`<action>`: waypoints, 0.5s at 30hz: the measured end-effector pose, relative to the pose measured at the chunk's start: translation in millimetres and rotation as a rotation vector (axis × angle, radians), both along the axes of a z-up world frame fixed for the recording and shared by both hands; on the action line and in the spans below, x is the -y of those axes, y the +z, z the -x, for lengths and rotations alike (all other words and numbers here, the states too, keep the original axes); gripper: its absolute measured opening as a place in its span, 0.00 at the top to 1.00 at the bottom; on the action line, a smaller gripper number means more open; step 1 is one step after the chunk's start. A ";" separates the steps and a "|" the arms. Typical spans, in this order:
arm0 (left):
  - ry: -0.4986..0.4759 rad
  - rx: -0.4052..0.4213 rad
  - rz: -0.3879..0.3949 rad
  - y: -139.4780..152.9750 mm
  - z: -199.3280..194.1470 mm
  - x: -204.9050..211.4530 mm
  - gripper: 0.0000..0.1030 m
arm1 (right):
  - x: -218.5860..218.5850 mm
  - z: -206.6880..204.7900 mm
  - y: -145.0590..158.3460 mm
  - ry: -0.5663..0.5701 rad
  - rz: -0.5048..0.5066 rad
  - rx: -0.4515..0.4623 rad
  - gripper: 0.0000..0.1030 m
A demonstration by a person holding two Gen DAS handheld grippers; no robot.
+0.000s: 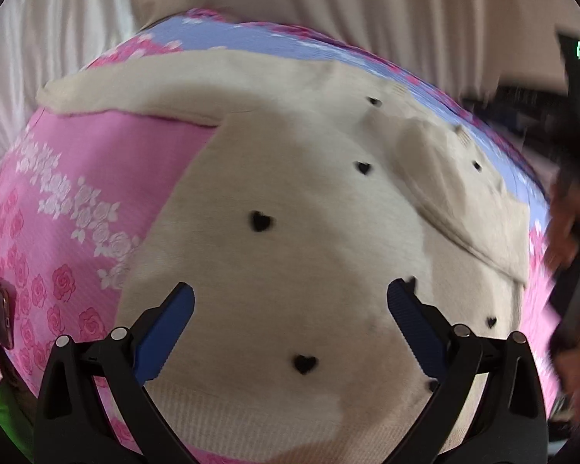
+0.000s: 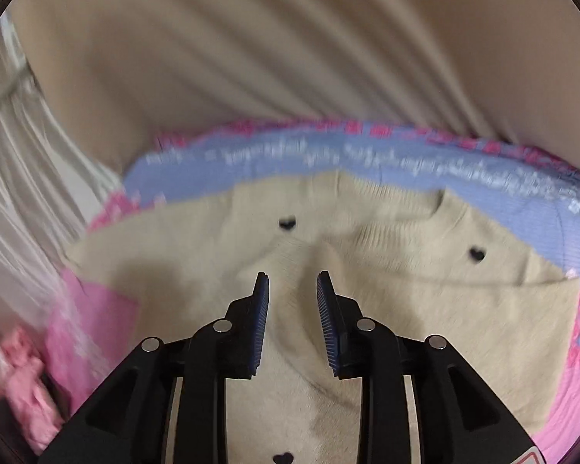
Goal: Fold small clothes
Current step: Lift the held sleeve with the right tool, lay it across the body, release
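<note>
A cream knit sweater (image 1: 309,232) with small black hearts lies flat on a pink and blue floral sheet (image 1: 77,193). One sleeve (image 1: 135,89) stretches out to the left; the other sleeve (image 1: 456,208) is folded in across the body. My left gripper (image 1: 290,301) hovers open and wide over the lower body near the ribbed hem. In the right wrist view the sweater (image 2: 406,294) fills the middle, neckline at the top. My right gripper (image 2: 292,282) stands over the chest with a narrow gap between its blue pads, which hold nothing. The picture is blurred.
Beige curtains (image 1: 367,0) hang behind the bed. A dark phone (image 1: 2,309) lies at the sheet's left edge. A person's hand (image 1: 564,216) with a dark tool blurs past the right edge. A pink cloth bundle (image 2: 23,379) sits low on the left.
</note>
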State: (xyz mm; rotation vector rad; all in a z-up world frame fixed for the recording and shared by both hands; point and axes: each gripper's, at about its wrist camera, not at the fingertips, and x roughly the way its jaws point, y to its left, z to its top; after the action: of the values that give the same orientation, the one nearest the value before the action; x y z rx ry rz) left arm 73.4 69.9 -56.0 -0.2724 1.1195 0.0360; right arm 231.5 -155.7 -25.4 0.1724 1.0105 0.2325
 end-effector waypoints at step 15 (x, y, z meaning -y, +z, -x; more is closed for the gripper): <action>0.582 0.114 0.266 -37.1 -103.3 -254.8 0.05 | 21.4 129.0 -35.6 -0.080 0.102 -0.157 0.51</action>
State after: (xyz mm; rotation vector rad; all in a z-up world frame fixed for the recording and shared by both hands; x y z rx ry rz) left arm 176.7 324.7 -93.1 -0.8226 0.9003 0.3849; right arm 102.5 -177.1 -60.9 0.1392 1.1666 0.0949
